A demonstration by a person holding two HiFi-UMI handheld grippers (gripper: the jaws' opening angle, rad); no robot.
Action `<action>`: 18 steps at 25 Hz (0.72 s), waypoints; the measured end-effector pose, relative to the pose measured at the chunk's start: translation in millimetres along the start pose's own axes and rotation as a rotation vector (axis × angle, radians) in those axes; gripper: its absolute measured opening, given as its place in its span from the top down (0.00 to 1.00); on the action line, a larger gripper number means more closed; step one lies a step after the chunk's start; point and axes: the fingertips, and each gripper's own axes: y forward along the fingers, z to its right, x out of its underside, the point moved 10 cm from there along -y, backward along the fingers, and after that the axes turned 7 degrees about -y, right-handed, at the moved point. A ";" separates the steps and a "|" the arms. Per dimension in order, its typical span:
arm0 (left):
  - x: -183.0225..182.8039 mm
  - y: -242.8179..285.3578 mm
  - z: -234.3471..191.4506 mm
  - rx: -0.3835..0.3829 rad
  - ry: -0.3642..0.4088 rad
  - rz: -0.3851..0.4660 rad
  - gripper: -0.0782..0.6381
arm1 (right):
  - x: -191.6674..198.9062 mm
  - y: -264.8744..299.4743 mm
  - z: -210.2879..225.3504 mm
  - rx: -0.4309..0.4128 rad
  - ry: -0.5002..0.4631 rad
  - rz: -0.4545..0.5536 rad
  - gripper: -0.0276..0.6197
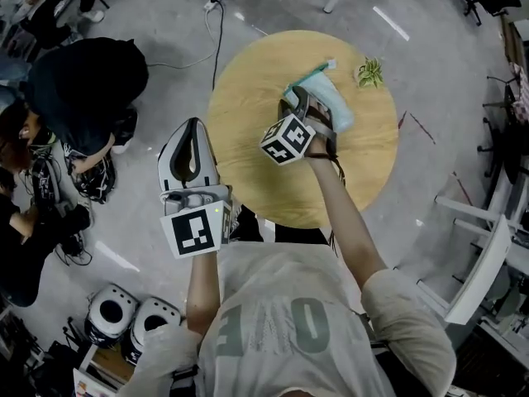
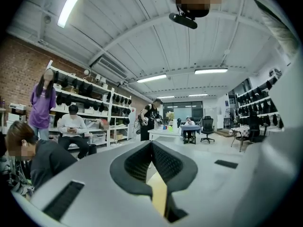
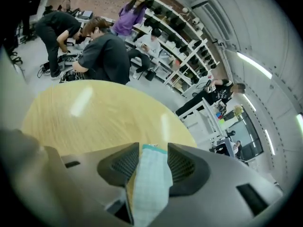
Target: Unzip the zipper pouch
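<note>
The zipper pouch (image 1: 331,98), pale mint with a teal edge, lies on the round wooden table (image 1: 248,114) towards its far right. My right gripper (image 1: 299,99) reaches over the table onto the pouch's left end. In the right gripper view the pouch (image 3: 149,183) fills the gap between the two black pads of the right gripper (image 3: 151,150), touching both. My left gripper (image 1: 195,126) hangs off the table's near left edge, shut and empty. In its own view the left gripper (image 2: 151,148) points into the room with its jaws together.
A small green plant (image 1: 369,73) sits on the table right of the pouch. A person in black (image 1: 83,81) crouches on the floor to the left amid gear and cables. A white chair (image 1: 488,263) stands at the right. Two white rounded objects (image 1: 124,321) lie at the lower left.
</note>
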 end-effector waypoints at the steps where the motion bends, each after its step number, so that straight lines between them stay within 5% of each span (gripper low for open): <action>1: 1.5 -1.4 -2.1 -0.011 -0.003 -0.002 0.85 | 0.0 4.7 -1.5 -0.011 -0.005 -0.016 0.66; 18: 17.7 -6.5 -11.3 -0.066 -0.038 -0.012 0.85 | 8.4 33.6 -9.1 -0.099 0.007 -0.125 0.83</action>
